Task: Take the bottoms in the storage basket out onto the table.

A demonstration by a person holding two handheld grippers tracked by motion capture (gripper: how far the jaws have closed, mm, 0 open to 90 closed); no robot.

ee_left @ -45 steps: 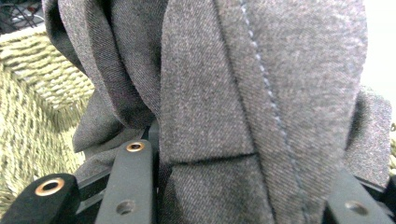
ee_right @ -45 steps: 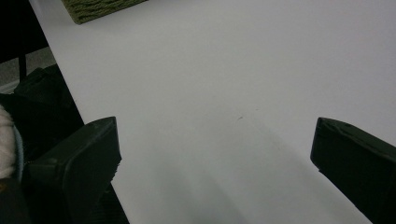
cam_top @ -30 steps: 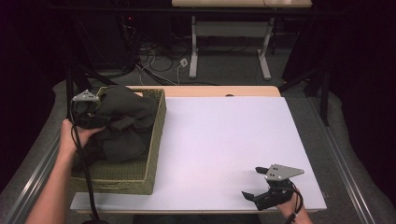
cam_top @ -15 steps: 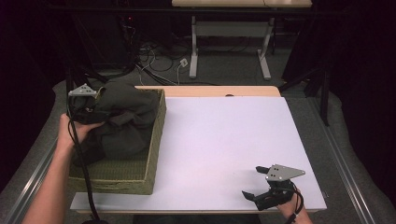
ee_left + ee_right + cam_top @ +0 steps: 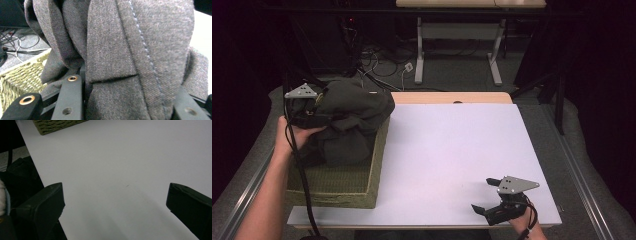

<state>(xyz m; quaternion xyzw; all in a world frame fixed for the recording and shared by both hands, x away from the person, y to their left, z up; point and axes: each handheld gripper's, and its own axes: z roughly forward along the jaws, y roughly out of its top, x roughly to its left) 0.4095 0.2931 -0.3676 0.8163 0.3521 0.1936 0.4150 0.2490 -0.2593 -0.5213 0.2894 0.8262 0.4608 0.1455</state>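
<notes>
A dark grey garment point(image 5: 354, 117) bulges up out of the woven green basket point(image 5: 377, 167) at the table's left. My left gripper point(image 5: 328, 119) is shut on a thick fold of it, held in a hand above the basket's far left part. In the left gripper view the cloth point(image 5: 125, 50) hangs between both black jaws and hides their tips point(image 5: 127, 96). My right gripper point(image 5: 482, 196) rests low at the table's front right, jaws open and pointing left. Bare white table lies between those jaws point(image 5: 115, 197).
The white table top point(image 5: 462, 135) stretches from the basket to the right edge, with a wooden strip point(image 5: 452, 97) along its far side. A basket corner point(image 5: 57, 125) appears far off in the right gripper view. Desk legs and cables lie on the floor beyond.
My left gripper has risen with the garment, drawing more cloth up above the basket's rim. The right gripper has stayed where it was.
</notes>
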